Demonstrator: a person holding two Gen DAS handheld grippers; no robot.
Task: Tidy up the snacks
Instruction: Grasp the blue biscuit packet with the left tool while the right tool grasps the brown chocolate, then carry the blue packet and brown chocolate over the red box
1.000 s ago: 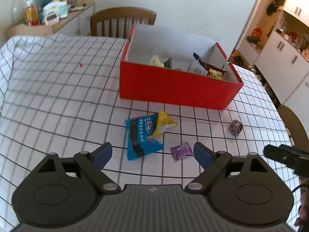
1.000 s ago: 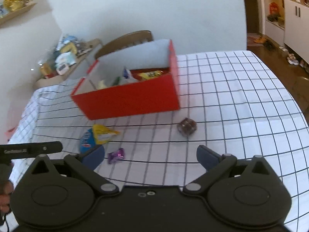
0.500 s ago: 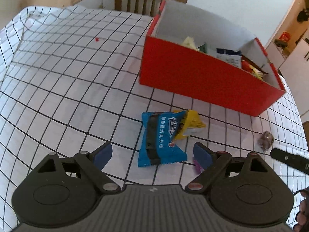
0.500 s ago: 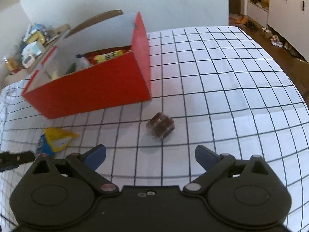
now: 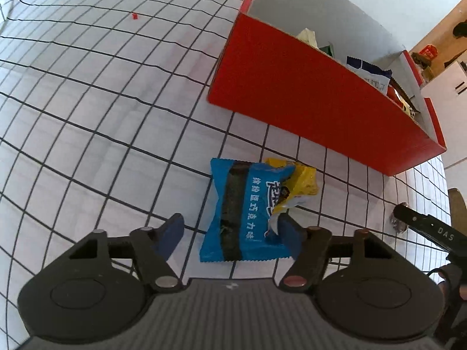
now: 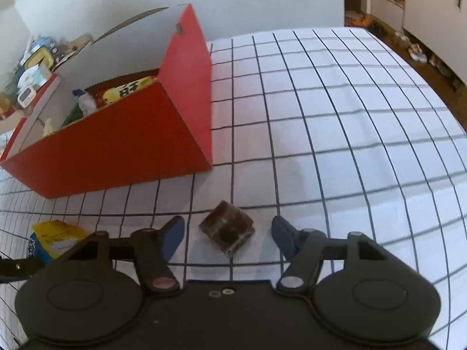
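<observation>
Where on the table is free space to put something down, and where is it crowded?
Bare checked cloth lies left of the red box and right of the brown sweet. It is crowded in front of the box, around the blue packet and yellow packet.

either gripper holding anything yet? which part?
Nothing held yet. Left gripper is closing around the blue packet's near end; right gripper is closing around the brown candy, pads still clear of it.
</observation>
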